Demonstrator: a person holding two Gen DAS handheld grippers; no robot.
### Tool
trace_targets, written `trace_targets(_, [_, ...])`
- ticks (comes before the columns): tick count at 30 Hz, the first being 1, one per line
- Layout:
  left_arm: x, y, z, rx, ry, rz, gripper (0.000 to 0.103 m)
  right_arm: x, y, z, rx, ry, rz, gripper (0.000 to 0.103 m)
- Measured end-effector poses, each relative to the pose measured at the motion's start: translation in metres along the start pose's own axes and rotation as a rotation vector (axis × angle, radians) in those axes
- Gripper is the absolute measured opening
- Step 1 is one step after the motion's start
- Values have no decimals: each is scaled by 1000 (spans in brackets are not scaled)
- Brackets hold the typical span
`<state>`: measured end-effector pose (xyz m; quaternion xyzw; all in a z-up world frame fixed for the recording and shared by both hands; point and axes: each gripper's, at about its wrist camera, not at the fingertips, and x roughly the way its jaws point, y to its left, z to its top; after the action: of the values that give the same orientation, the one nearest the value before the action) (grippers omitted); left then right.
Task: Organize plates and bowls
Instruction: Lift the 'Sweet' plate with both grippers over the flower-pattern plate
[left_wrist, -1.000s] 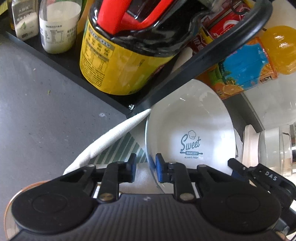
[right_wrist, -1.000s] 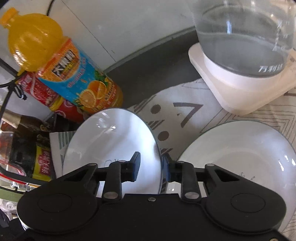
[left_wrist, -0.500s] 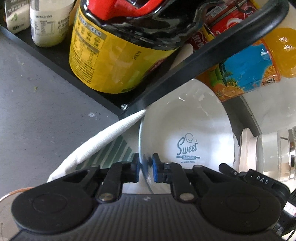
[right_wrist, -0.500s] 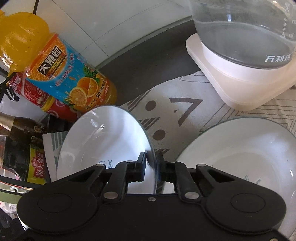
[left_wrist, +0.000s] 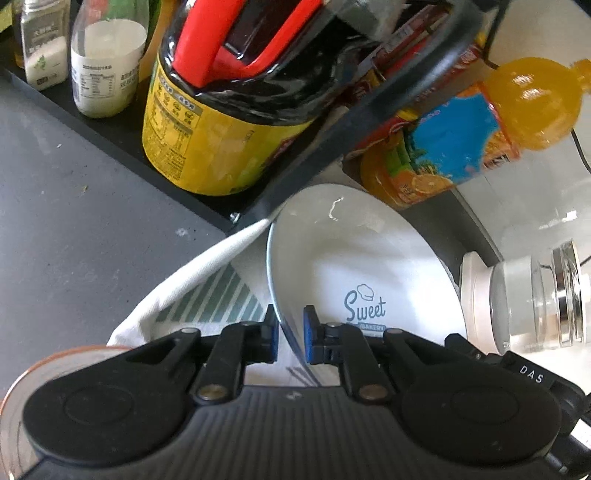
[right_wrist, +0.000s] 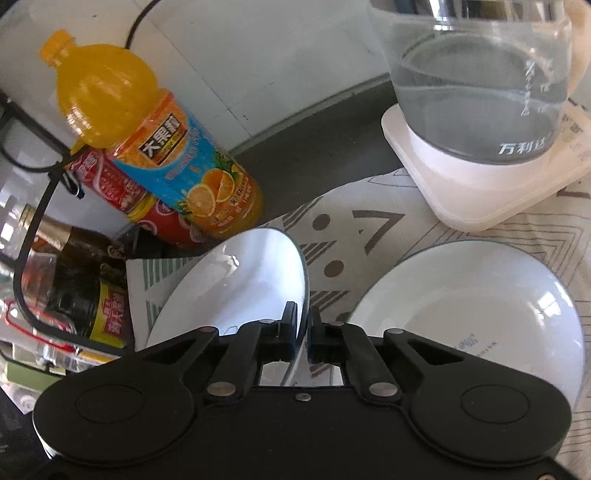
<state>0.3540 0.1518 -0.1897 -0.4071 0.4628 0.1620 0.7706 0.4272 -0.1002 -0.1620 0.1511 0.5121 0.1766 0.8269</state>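
The left gripper, black with blue pads, is closed tight on the near rim of a white ceramic plate with a thin dark edge and a blue "Sweet Bakery" print; one pad sits outside the rim and the other inside. The right gripper, all black, is clamped down fully on the opposite rim of that same plate, one pad on each side of the rim. The plate is tilted between the two grippers, its far edge raised above a white cloth with grey-green stripes and geometric marks that covers the grey countertop.

Just to the right of the held plate in the right wrist view, a second white plate with a dark rim lies flat on the cloth. Beyond it stands a clear glass kettle on a white square base, the base resting partly on the cloth.

Past the tilted plate leans an orange-juice bottle with a blue label, close to a red-labelled bottle. A black wire rack holds a large dark jug with a yellow label and red handle, and farther along a white-labelled jar and a small shaker.
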Motion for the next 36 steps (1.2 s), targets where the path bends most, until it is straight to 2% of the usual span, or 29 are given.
trace_targets(20, [-64,8,-33,9,-75,15,11,-49,11,-32,-58,-30,62,6])
trace_targets(36, [-107,38,-78,4,-110,38,11,-83,17,-73,-113,-41,110,7])
